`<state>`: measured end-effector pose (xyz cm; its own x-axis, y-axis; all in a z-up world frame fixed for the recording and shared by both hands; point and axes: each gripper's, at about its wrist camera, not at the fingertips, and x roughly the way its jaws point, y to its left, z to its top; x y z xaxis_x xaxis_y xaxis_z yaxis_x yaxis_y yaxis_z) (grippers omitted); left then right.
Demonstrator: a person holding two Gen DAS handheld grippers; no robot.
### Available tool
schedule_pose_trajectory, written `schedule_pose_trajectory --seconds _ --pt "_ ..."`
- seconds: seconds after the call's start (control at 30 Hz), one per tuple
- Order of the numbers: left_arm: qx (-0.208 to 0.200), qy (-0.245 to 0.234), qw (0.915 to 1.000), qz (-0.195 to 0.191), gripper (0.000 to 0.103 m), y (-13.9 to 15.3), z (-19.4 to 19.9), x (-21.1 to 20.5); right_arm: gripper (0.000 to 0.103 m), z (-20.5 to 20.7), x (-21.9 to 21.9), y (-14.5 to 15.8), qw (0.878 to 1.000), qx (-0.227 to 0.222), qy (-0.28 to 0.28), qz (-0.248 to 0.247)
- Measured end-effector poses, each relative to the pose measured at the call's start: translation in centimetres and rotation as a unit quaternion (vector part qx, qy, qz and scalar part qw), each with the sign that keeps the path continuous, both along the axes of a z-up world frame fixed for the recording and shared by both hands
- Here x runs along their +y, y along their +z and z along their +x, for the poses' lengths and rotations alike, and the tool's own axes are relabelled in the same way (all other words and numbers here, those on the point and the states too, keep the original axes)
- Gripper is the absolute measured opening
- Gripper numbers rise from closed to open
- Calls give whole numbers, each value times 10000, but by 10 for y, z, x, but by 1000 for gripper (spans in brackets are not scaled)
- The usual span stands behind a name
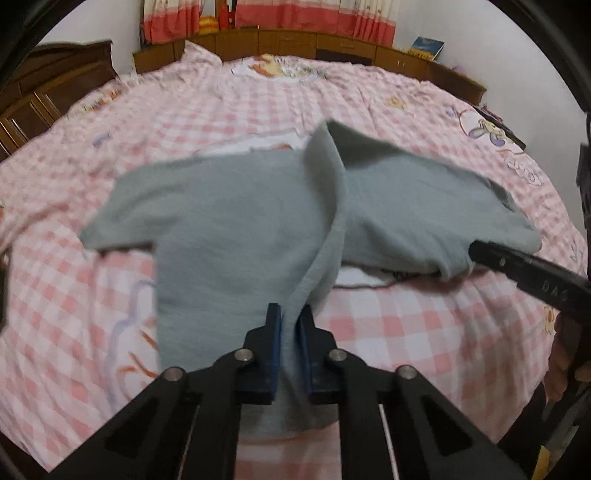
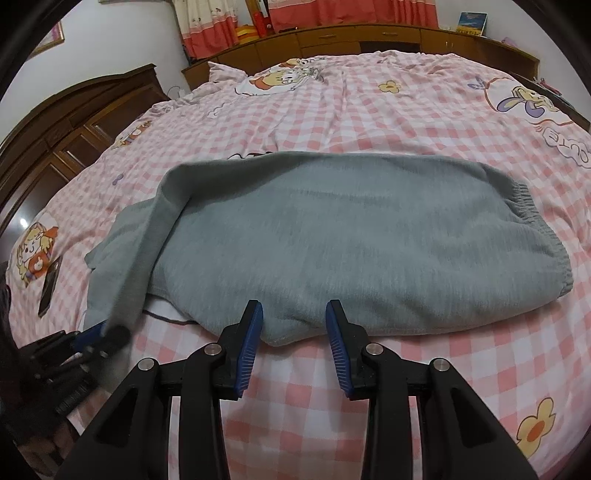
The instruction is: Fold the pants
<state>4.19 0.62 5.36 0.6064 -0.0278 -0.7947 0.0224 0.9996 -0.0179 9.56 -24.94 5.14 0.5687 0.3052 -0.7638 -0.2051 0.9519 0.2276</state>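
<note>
left gripper point(image 1: 290, 325): clamped shut on a fold of the grey pants point(image 1: 236, 229)
right gripper point(image 2: 294, 321): partly open, pants' near edge between pads, not pinched

The left gripper point(image 1: 290, 325) points down, and its blue pads pinch a fold of the grey soft pants point(image 1: 236, 229). The right gripper point(image 2: 294, 325) points down with its jaws apart, holding nothing.

bedsheet point(image 2: 369, 110) pink check | wardrobe point(image 2: 74, 122) | curtains point(image 2: 207, 33) | phone point(image 2: 50, 288)
</note>
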Motion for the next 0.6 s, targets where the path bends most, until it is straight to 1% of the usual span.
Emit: schedule_pose_trajectory --seconds 0.17,0.37,0.4,0.53,0.6 --pt "-284 130 9993 197 8 28 7 21 36 3 10 0 9999 -29 98 -120" --pt "-471 337 9966 589 8 48 41 60 36 10 21 -4 9997 -11 189 -171" --pt "-459 432 9953 736 8 50 52 68 36 11 23 -5 9996 -9 202 -192" --pt "-336 622 9947 753 7 47 85 96 36 18 29 -9 9995 25 235 -222" --pt "-249 653 9941 827 7 42 102 105 36 19 32 -10 9994 27 259 -244"
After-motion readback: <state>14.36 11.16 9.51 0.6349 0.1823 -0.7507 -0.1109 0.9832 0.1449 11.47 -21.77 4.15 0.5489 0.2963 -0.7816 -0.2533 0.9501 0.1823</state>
